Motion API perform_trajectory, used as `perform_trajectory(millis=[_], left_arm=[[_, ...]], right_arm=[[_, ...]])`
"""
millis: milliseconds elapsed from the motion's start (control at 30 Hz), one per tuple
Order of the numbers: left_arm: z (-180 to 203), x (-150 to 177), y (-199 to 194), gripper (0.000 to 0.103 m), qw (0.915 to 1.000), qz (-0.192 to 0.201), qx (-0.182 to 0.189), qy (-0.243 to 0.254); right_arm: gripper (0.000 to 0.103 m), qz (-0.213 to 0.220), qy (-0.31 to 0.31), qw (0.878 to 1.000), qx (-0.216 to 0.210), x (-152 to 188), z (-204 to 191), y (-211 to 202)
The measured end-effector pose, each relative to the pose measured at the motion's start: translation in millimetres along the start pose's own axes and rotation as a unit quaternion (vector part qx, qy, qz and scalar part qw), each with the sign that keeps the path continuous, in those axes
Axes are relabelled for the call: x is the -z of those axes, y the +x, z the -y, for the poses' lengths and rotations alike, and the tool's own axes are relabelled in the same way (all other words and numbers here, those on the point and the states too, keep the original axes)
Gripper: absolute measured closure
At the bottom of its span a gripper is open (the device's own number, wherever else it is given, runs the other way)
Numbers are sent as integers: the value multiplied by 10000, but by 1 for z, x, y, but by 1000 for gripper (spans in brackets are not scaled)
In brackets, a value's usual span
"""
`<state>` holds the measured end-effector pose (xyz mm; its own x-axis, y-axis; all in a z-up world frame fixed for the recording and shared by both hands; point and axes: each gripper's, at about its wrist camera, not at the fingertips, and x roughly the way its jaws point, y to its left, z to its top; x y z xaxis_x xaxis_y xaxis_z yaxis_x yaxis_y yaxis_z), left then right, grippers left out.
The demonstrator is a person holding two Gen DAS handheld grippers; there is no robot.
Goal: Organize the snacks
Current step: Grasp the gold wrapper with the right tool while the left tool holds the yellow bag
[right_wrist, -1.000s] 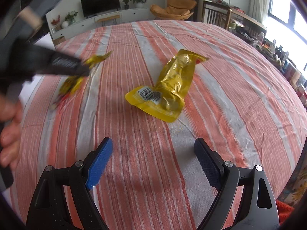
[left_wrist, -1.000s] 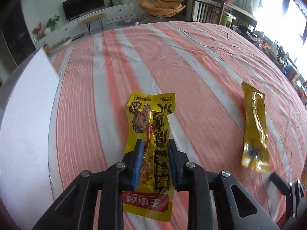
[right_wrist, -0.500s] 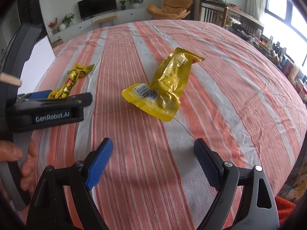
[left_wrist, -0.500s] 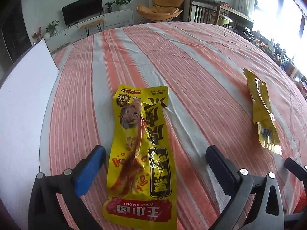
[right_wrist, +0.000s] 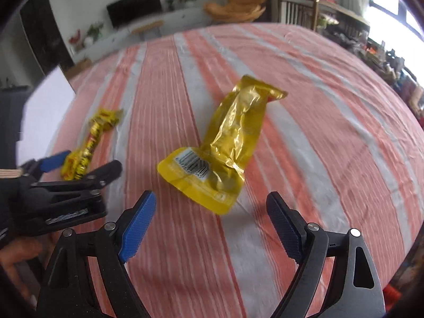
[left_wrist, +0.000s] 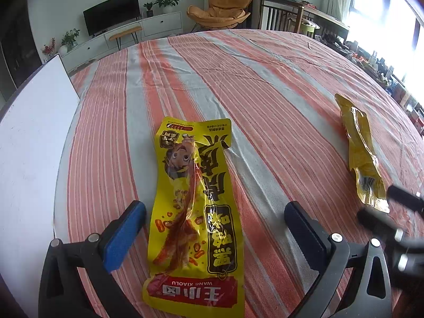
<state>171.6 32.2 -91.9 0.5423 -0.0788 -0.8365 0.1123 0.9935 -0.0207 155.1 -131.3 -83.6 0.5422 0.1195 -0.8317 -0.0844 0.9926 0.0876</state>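
A long yellow printed snack packet lies flat on the striped cloth, between the fingers of my open left gripper, which holds nothing. It also shows in the right wrist view at the left. A second, plain yellow packet lies barcode side up just ahead of my open, empty right gripper. That packet shows at the right of the left wrist view, with the blurred right gripper tips beside it.
The table is covered by an orange and grey striped cloth. A white board lies along the table's left edge. Beyond the far edge stand a TV unit and an orange chair.
My left gripper opened and let the printed packet down flat on the cloth. My right gripper moved closer to the plain yellow packet, staying open.
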Motion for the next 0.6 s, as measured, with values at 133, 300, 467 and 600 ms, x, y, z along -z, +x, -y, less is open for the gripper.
perform_trajectory(millis=[133,300,467,600], left_arm=[[-2,2,-3,0,9997,-232,4,-27],[-2,8,-7,8,9999,-91,-54,-128],[-11,-1,-15,50,9996,-43,33,-273],[-32,-1,-22,62,9951,-134,407,-891]], right_arm=[[18,82,376,9985,382,-1,39,-9],[16,-153,577,9978,-288,-8,68,-40],[16,-311,913,9947,-358,-61,64,-18],[18,-767,626,9945,333,-86,40,43]])
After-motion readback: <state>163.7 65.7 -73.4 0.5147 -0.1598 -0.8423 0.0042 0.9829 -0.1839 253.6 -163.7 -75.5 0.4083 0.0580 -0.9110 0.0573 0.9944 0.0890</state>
